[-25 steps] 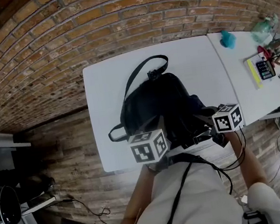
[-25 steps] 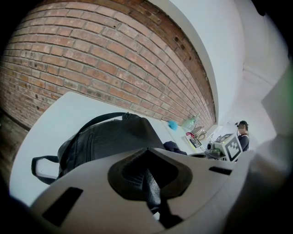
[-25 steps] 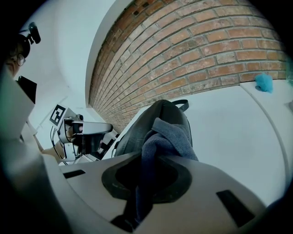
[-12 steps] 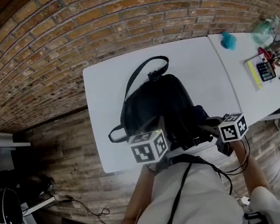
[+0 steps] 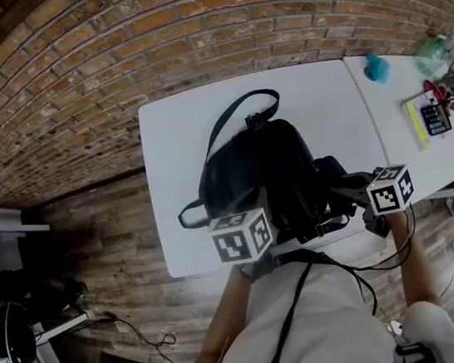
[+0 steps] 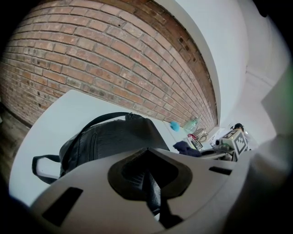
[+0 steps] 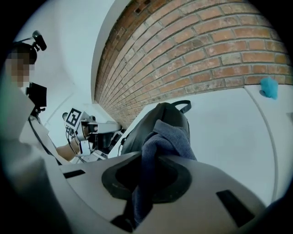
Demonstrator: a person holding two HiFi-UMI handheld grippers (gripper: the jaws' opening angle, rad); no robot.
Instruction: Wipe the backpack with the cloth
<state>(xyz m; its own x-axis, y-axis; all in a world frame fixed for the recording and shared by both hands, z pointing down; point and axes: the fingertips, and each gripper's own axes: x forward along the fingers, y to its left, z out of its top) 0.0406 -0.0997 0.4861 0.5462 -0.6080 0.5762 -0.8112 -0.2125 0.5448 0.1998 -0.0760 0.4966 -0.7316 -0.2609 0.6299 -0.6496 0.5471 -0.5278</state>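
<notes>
A black backpack [image 5: 254,168] lies flat on the white table [image 5: 178,133], its shoulder strap [image 5: 226,118] looping toward the wall. At the bag's near edge, my left gripper [image 5: 248,225] is shut on a dark strap of the backpack [image 6: 152,189]. The bag's body [image 6: 110,137] fills the left gripper view ahead. My right gripper [image 5: 364,192] is at the bag's right side, shut on a dark blue cloth [image 7: 165,139]. The cloth [image 5: 332,172] bunches up beside the backpack [image 7: 158,119]; I cannot tell if it touches the bag.
A second white table [image 5: 403,122] adjoins on the right, carrying a teal object [image 5: 376,68], a calculator [image 5: 435,118] and other small items. A brick wall [image 5: 189,31] runs along the tables' far side. The person's torso [image 5: 306,325] is at the near table edge.
My right gripper, still holding the cloth, has moved to the right, away from the bag's middle. The left gripper and backpack have stayed put.
</notes>
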